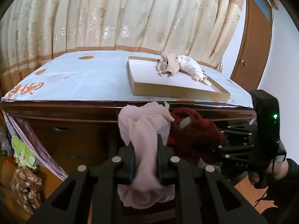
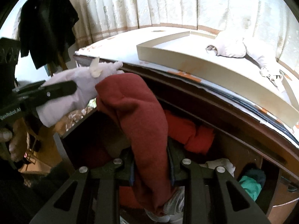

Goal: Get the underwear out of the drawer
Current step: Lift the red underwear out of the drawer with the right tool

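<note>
My left gripper (image 1: 145, 160) is shut on a pale pink piece of underwear (image 1: 143, 128) and holds it up in front of the desk edge; it also shows in the right wrist view (image 2: 78, 87). My right gripper (image 2: 151, 166) is shut on a dark red piece of underwear (image 2: 134, 104), lifted above the open drawer (image 2: 224, 149); the red piece shows beside the pink one in the left wrist view (image 1: 192, 128). More red cloth (image 2: 192, 134) and a green item (image 2: 250, 184) lie in the drawer.
A shallow cardboard tray (image 1: 175, 89) sits on the desk top (image 1: 78, 78) and holds beige underwear (image 1: 179, 65). Curtains (image 1: 130, 15) hang behind. Closed drawers (image 1: 61, 130) are at the left, clothes (image 1: 24, 153) on the floor, a door (image 1: 256, 43) at the right.
</note>
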The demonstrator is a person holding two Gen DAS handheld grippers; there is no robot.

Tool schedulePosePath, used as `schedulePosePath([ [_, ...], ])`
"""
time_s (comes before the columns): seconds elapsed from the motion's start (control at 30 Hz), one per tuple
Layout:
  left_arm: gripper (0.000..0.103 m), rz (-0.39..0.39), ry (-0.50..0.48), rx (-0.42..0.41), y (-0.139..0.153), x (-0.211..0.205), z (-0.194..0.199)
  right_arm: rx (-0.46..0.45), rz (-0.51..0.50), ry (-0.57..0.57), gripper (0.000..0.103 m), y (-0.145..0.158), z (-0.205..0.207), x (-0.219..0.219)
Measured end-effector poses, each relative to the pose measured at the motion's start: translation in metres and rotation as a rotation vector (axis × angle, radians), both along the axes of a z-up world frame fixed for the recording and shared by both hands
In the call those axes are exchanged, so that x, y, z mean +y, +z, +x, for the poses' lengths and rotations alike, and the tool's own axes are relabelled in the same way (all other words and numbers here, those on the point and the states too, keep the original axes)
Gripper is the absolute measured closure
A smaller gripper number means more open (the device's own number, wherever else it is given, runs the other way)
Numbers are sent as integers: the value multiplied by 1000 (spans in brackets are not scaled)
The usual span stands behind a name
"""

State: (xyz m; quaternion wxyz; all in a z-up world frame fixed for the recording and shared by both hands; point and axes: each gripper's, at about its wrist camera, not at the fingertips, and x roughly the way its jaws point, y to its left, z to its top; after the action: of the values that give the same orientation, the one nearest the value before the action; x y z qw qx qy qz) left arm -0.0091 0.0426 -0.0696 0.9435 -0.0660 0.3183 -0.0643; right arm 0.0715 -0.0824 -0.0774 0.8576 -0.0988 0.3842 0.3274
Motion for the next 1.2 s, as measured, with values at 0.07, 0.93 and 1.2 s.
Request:
schedulePosePath([
  [0.07,87,1,3,-4,0,0,0,1,19,-6,74,3,0,-2],
  [0.93,87,67,8,-126,27,-19,-12,-95,124,-80,74,43,-19,-21],
  [1.2,87,82,3,-173,37,-25,-16,-116,155,-99,74,48,-22,-25],
])
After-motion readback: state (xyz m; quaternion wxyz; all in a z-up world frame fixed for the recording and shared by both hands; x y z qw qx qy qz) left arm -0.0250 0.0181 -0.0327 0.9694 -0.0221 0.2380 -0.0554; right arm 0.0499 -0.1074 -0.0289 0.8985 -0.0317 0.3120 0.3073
